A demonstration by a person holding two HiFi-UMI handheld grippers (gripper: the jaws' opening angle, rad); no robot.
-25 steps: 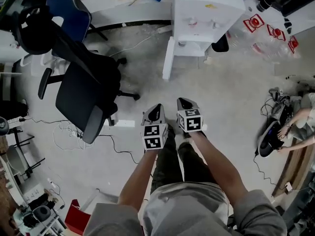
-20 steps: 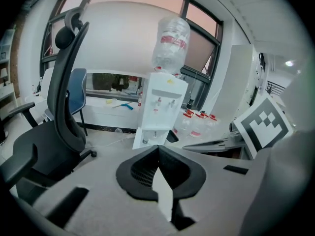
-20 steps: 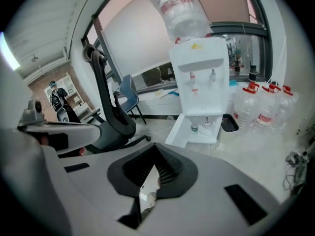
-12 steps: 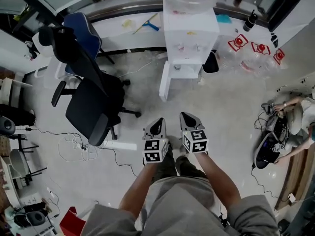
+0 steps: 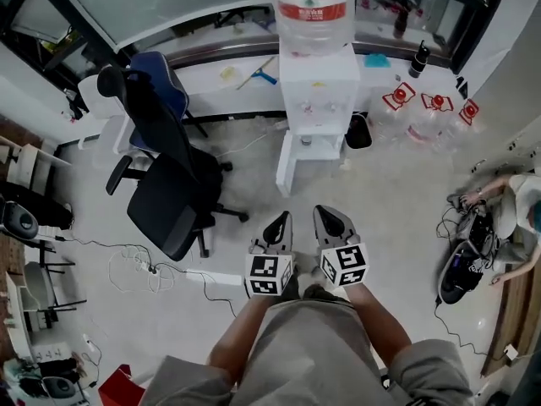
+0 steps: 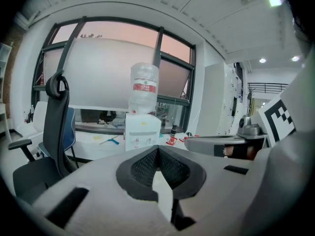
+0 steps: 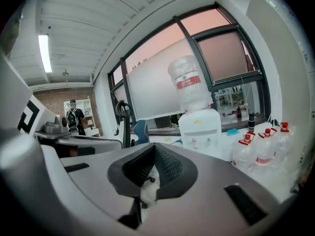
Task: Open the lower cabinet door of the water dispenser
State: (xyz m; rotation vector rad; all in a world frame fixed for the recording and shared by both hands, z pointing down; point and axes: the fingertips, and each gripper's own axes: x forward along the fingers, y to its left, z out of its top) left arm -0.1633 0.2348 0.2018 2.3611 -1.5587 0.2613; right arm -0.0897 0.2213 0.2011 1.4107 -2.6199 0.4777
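The white water dispenser [image 5: 317, 100] stands by the window ledge with a large bottle [image 5: 310, 11] on top. Its lower cabinet door [image 5: 286, 163] hangs swung out to the left. Both grippers are held side by side close to the person's body, well short of the dispenser. My left gripper [image 5: 283, 218] is shut with nothing in it, and so is my right gripper [image 5: 325, 212]. In the left gripper view the shut left gripper [image 6: 157, 147] points toward the distant dispenser [image 6: 142, 132]. The right gripper view has the right gripper [image 7: 154, 146] shut, with the dispenser [image 7: 200, 131] beyond it.
A black office chair [image 5: 169, 176] stands left of the dispenser. Several water bottles with red caps [image 5: 427, 112] sit on the floor at its right. A power strip and cables [image 5: 211, 277] lie at the left. A person [image 5: 507, 201] sits at the right edge.
Both grippers and the head camera have risen, so the dispenser looks farther off and its bottle has come into view. The grippers stay shut and side by side.
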